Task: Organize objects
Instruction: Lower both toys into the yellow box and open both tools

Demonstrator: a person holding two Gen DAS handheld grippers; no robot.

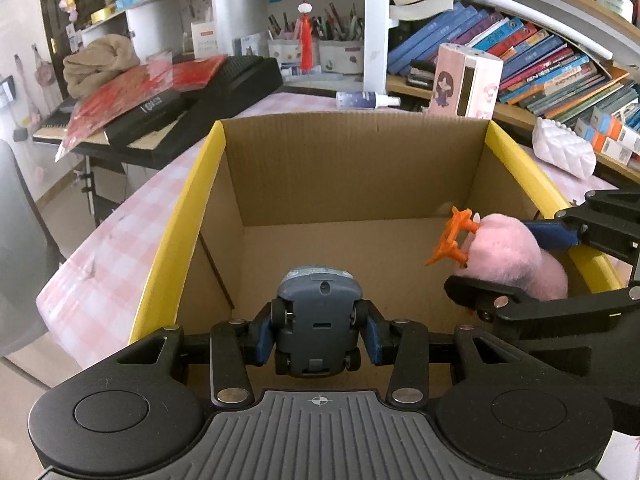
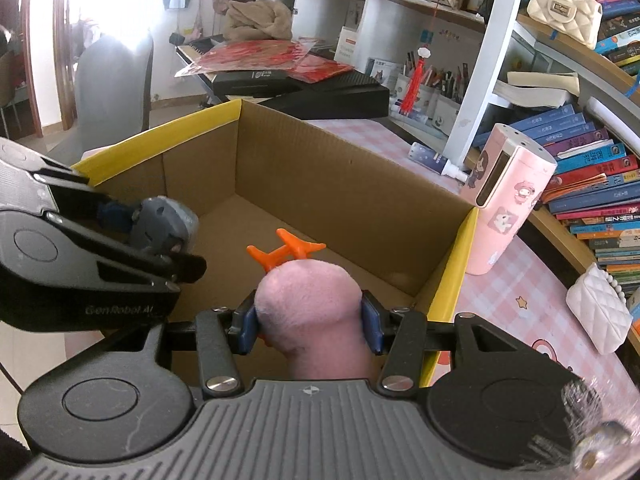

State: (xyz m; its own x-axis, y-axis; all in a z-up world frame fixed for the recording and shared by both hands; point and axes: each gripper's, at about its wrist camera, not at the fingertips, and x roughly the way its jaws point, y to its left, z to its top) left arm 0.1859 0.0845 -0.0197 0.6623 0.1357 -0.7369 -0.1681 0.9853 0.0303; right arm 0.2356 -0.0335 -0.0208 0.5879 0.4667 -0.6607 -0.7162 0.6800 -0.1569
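My left gripper [image 1: 318, 330] is shut on a grey-blue toy car [image 1: 318, 320], underside towards the camera, held over the near end of an open cardboard box [image 1: 352, 168] with yellow-edged flaps. My right gripper [image 2: 310, 322] is shut on a pink plush toy [image 2: 312, 304] with orange plastic feet [image 2: 286, 254], also over the box. In the left wrist view the plush [image 1: 508, 252] and right gripper [image 1: 528, 268] hang at the box's right wall. In the right wrist view the car [image 2: 164, 224] and left gripper [image 2: 132, 236] sit at the left. The box floor looks bare.
The box stands on a pink checked tablecloth [image 1: 120, 248]. A pink cartoon container [image 2: 508, 200], a spray bottle [image 1: 366, 100] and a white quilted purse [image 2: 598, 312] lie beyond and right of it. Shelves of books [image 1: 552, 64] rise at the right; a black keyboard with red packets [image 1: 160, 104] at the left.
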